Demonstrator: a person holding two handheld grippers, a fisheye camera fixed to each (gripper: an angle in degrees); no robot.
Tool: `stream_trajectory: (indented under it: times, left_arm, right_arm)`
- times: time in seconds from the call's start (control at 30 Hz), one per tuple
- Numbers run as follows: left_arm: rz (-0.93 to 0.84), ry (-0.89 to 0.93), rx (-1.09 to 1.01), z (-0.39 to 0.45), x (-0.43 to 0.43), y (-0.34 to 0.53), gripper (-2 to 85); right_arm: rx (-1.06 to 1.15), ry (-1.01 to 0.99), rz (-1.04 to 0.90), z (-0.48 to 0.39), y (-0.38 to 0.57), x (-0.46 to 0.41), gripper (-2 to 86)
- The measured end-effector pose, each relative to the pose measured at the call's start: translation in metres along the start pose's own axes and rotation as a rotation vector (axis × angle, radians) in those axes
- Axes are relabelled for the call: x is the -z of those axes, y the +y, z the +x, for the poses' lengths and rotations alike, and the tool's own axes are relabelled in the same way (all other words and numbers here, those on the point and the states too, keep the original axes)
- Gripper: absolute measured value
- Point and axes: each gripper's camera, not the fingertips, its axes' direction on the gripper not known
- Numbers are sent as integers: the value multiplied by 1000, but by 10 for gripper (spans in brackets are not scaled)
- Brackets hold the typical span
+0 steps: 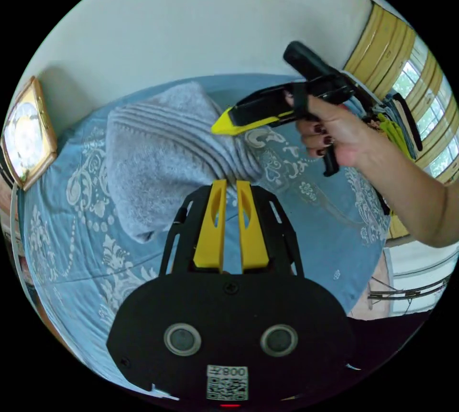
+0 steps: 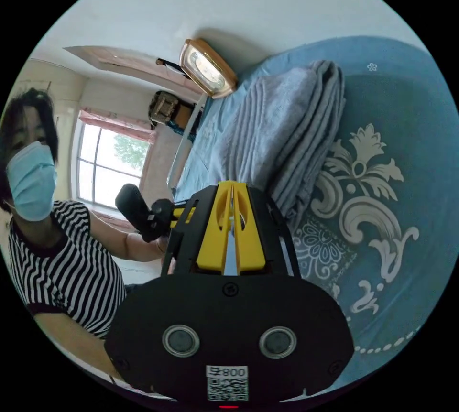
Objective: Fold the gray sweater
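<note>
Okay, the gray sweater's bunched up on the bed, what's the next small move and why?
Probably press the gray sweater flat. It already lies in a folded bundle on the blue bedspread, the left gripper at its edge and the right gripper over it, both jaws nearly closed.

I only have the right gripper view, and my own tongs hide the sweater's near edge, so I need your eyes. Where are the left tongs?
Observer: The left tongs point at the gray sweater's near corner, with a narrow gap between them.
Operator: And my tips?
Observer: The right tongs are shut, with the tips at the sweater's upper fold; I cannot tell whether they touch it.
Operator: Any loose end?
Observer: One end gapes open on the blue bedspread, away from both tongs.
</note>
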Motion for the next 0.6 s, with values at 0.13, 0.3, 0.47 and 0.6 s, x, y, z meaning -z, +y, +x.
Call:
stream_trajectory:
  times: [0.13,0.3,0.47,0.6]
  left_arm:
    - [-43,47,10,-29,-9,2,37]
    - [34,92,80,-87,25,31,57]
    - [67,122,339,-180,47,67,154]
    - [74,498,620,-272,17,92,214]
  right_arm:
    - [-45,48,-55,15,21,-9,4]
    - [-42,163,20,9,47,11,22]
    - [-145,102,150,17,95,32,141]
    - [-207,-16,148,33,112,27,171]
